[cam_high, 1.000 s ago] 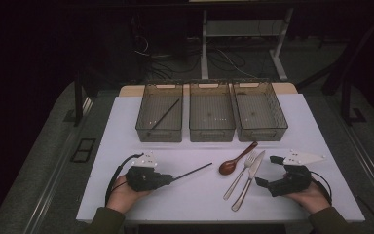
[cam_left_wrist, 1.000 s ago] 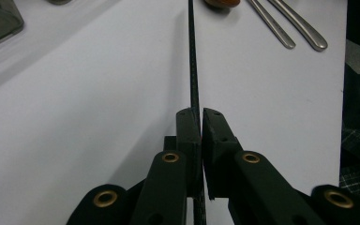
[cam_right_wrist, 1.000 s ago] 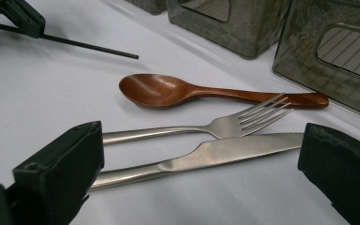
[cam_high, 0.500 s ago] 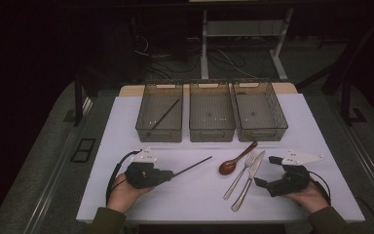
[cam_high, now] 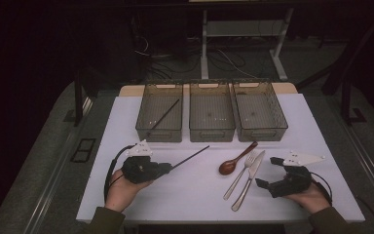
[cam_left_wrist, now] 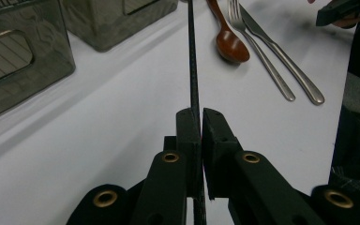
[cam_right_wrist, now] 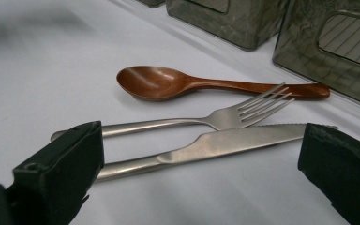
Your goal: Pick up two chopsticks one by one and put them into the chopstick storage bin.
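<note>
Since the earlier frames the left gripper (cam_high: 161, 169) has barely shifted with its stick (cam_high: 190, 157), while the right gripper (cam_high: 268, 173) has stayed put beside the cutlery.

The left gripper's jaws are pressed tight on the near end of the thin black stick (cam_left_wrist: 192, 70), which points up and right over the white table (cam_high: 185, 195) toward the bins. The right gripper (cam_right_wrist: 201, 173) is spread wide, its jaws either side of the knife (cam_right_wrist: 225, 143) in its own view, touching nothing. Knife (cam_high: 249, 178), fork (cam_high: 238, 177) and wooden spoon (cam_high: 234, 161) lie together right of centre, the spoon's handle reaching toward the right bin (cam_high: 282, 114). A second stick (cam_high: 164, 115) lies slanted in the left bin (cam_high: 141, 117); the middle bin (cam_high: 212, 132) stands between them.
</note>
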